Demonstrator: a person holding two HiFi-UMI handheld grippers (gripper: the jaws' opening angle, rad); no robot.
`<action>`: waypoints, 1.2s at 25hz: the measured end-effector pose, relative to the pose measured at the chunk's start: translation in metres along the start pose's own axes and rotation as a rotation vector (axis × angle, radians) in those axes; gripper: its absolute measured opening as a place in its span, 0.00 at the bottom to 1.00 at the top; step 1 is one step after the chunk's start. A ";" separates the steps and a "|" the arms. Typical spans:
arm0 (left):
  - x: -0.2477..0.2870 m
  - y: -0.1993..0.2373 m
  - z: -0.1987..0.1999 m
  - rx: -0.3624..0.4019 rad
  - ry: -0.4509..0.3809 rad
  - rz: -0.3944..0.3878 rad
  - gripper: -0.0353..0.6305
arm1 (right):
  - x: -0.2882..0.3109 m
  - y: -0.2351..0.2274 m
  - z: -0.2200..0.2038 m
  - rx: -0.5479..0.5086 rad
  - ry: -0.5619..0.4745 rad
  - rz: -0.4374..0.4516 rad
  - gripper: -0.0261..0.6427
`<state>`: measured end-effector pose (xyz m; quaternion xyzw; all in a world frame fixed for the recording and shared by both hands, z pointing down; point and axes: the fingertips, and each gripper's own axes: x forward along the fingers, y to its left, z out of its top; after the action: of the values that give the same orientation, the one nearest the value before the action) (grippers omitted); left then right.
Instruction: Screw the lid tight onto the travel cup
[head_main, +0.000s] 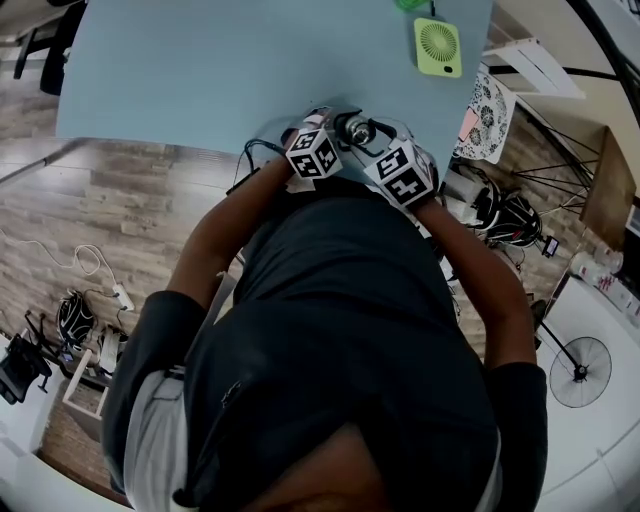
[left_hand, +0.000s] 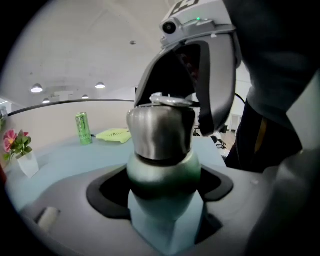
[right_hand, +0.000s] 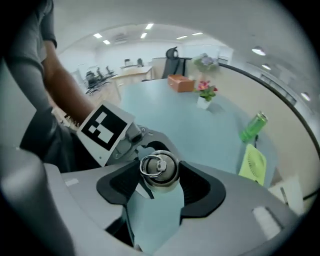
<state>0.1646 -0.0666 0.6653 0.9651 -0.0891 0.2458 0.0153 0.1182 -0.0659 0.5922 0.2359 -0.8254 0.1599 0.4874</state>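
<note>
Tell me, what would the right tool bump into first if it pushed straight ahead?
The steel lid with the ring on top. It sits between the jaws, directly ahead, so there is hardly any free way left.

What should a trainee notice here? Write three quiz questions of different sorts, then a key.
1. True or false: the green can lies on its side.
2. What sits atop the lid? A a metal ring; B a straw; C a push button.
3. Which gripper's fingers clamp the green body of the travel cup?
Key: 1 false, it stands upright on the table; 2 A; 3 the left gripper.
</note>
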 end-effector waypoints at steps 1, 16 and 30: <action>0.000 0.000 0.000 0.000 0.000 0.001 0.70 | 0.000 -0.001 0.000 0.057 -0.019 -0.039 0.42; 0.001 0.000 0.000 0.000 -0.003 0.003 0.70 | -0.002 -0.003 -0.002 0.129 -0.022 -0.070 0.42; 0.000 -0.001 0.001 -0.001 -0.008 0.000 0.70 | -0.005 0.006 -0.015 -1.136 0.326 0.231 0.42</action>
<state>0.1647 -0.0660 0.6645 0.9660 -0.0894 0.2420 0.0153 0.1280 -0.0527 0.5946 -0.1799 -0.7166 -0.2201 0.6370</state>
